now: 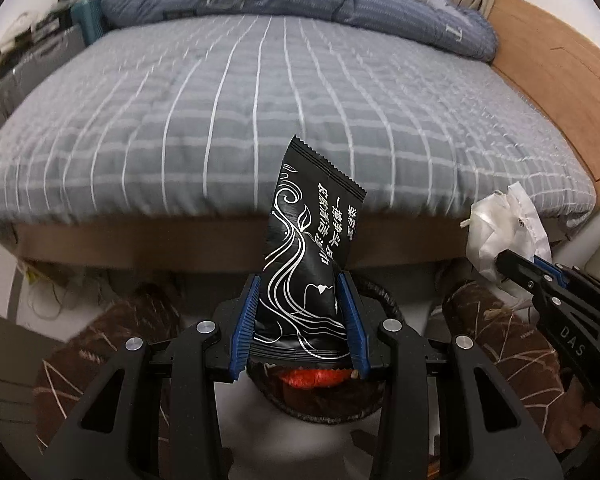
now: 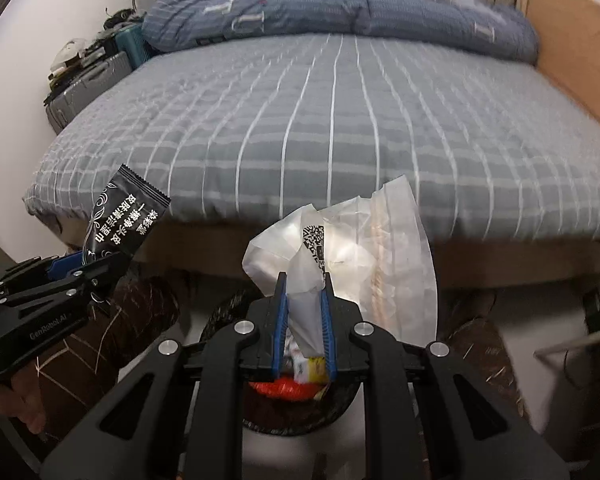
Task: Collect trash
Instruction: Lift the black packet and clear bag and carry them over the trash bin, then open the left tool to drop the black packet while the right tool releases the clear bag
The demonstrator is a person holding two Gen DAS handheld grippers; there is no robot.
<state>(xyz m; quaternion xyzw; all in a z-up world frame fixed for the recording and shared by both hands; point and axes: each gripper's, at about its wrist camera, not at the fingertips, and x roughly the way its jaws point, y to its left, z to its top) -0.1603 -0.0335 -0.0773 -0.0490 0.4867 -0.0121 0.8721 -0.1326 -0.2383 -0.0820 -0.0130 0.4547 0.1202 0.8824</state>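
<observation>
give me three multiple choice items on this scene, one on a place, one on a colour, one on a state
1. Where is the trash bin?
A. on the bed
B. below both grippers
C. on the suitcase

2. What colour is the wrapper in the left gripper?
A. black
B. yellow
C. green

3. What state is the right gripper in?
A. open, empty
B. shut on a clear bag
C. shut on a sock

Key: B, the bin's rim shows under each gripper; A, the wrapper is black with white lines; B, its fingers pinch the bag's crumpled plastic.
</observation>
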